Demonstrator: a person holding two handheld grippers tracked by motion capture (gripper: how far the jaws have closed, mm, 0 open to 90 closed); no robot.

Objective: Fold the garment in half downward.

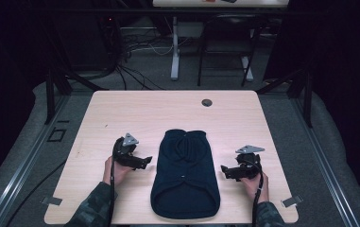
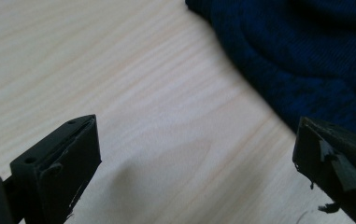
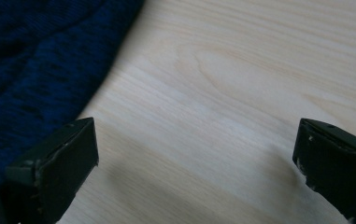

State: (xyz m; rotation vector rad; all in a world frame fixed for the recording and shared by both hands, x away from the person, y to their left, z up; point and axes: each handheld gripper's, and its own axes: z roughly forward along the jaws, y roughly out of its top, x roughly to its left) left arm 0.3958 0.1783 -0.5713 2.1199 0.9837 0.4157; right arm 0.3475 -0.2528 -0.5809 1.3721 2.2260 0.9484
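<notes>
A dark blue knitted garment [image 1: 184, 172] lies flat in the middle of the wooden table [image 1: 121, 113], its wide hem toward the near edge. My left gripper [image 1: 148, 161] is open just left of the garment, low over the wood, nothing between its jaws. In the left gripper view the blue knit [image 2: 306, 60] fills the upper right, close to the right jaw. My right gripper [image 1: 225, 170] is open just right of the garment, also holding nothing. In the right gripper view the knit [image 3: 35, 65] lies at the upper left, beside the left jaw.
A small dark round grommet [image 1: 207, 102] sits in the table near its far edge. Beyond the table stand a white desk leg [image 1: 175, 47], a tangle of cables [image 1: 135, 47] and black frame struts [image 1: 55, 85]. Bare wood lies on both sides of the garment.
</notes>
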